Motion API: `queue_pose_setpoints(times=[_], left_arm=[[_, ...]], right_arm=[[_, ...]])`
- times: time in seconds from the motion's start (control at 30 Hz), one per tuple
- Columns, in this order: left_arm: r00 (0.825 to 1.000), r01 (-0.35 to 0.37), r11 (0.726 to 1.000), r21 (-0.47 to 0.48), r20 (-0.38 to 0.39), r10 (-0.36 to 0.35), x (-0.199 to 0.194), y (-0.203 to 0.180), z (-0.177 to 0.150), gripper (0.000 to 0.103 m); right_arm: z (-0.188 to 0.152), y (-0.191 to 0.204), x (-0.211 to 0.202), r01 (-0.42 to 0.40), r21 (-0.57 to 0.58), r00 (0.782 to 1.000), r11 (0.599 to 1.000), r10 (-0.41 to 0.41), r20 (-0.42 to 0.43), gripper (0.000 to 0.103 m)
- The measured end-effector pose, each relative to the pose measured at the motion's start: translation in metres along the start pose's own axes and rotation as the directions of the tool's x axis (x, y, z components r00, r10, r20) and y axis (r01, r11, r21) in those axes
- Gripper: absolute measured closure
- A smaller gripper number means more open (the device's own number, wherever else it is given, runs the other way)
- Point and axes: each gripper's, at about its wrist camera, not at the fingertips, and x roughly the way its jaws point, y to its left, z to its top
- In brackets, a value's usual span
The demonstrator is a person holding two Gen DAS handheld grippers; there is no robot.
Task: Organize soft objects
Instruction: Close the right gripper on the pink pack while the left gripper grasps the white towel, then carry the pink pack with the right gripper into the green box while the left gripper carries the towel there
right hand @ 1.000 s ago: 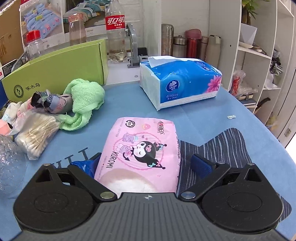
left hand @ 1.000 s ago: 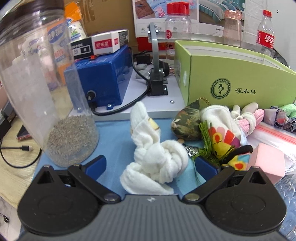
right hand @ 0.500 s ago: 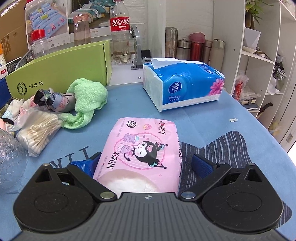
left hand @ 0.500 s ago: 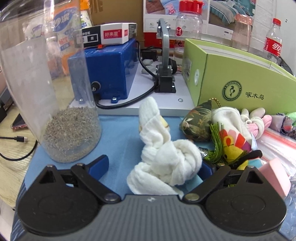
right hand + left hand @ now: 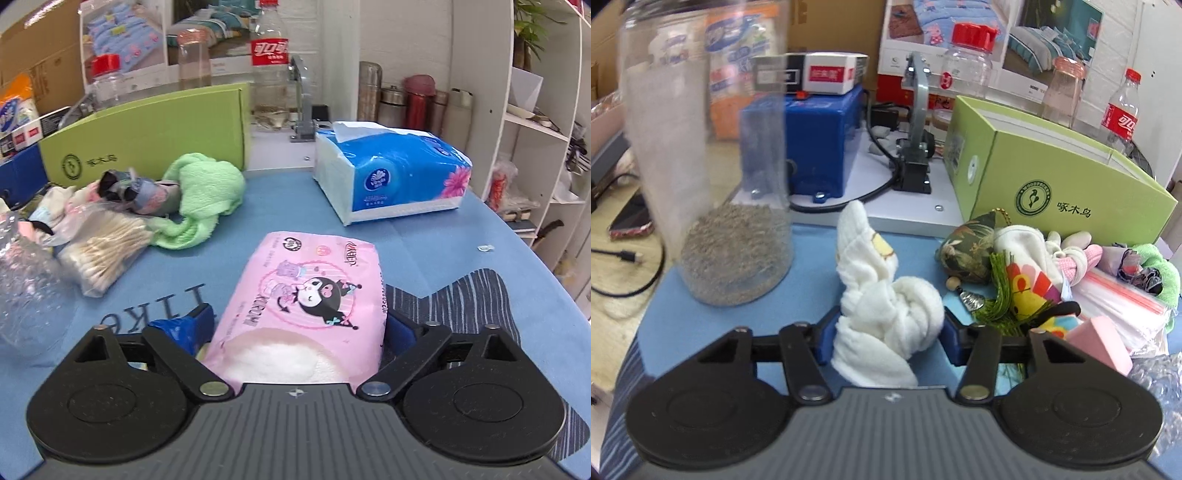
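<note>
Two hand-held grippers: both in view, each closed on a soft item.
Left hand-held gripper (image 5: pixel 886 334): blue pads pressed against both sides of the white cloth (image 5: pixel 886 306); pinching it.
White cloth: knotted and bunched, one end standing up beyond the pads, low over the blue worktop (image 5: pixel 746 314); contact with the worktop cannot be told.
Jar (image 5: pixel 705 177): clear, upright, left of the cloth, grey granules in its bottom.
Pouch (image 5: pixel 967 247): dark leaf print, right of the cloth, touching the soft pile beside it.
Tassel (image 5: pixel 1001 295): green, lying against a colourful printed cloth (image 5: pixel 1030 288).
Green box (image 5: pixel 1049 177): stands behind the pile, just beside it.
Pink block (image 5: pixel 1100 343): at the right edge, near a zip bag (image 5: pixel 1119 299).
Blue unit (image 5: pixel 816 144): behind the jar, cable running from it.
Right hand-held gripper (image 5: pixel 299 325): pads closed on the sides of the pink pack (image 5: pixel 306 295); pinching it.
Pink pack: cartoon print, lying lengthwise along the fingers; near end between the pads, far end over the worktop (image 5: pixel 443 236).
Tissue pack (image 5: pixel 395 177): blue, beyond the pink pack, apart from it, a tissue sticking out on top.
Green towel (image 5: pixel 207 192): crumpled, left of centre, touching a bag of cotton swabs (image 5: pixel 103 251).
Striped mat (image 5: pixel 476 295): dark, under the right finger.
</note>
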Motion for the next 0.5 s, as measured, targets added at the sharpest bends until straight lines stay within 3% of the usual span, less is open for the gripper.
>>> queue_pose_setpoints(times=[0.03,0.07,0.13,0.23,0.4,0.5], left_arm=[[1.0,-0.005,1.0,-0.01,0.003,0.005,-0.005,0.002,-0.002,0.05],[1.0,-0.004,1.0,-0.02,0.009,0.004,-0.012,0.005,-0.004,0.05],[1.0,0.001,1.0,-0.029,0.021,-0.001,-0.023,0.01,-0.006,0.05],[0.999,-0.014,0.999,-0.032,0.037,0.015,-0.039,0.012,-0.007,0.05],[0.997,0.027,0.999,-0.019,0.075,-0.026,-0.064,0.002,0.004,0.05],[0.992,0.073,0.997,0.0,0.106,-0.073,-0.072,-0.015,0.026,0.05]], right_arm=[[-0.001,-0.001,-0.004,-0.003,-0.003,1.0,1.0,0.003,0.012,0.049],[-0.001,-0.003,-0.008,-0.019,0.009,1.0,1.0,0.019,0.021,0.052],[-0.002,-0.008,-0.013,-0.069,0.039,0.998,0.997,0.069,0.014,0.052],[-0.005,-0.005,-0.02,-0.059,0.006,0.998,0.998,0.059,0.018,0.053],[0.008,0.002,-0.051,-0.104,-0.011,0.988,0.995,0.105,0.115,0.053],[0.035,0.009,-0.063,-0.14,-0.067,0.973,0.988,0.15,0.177,0.052]])
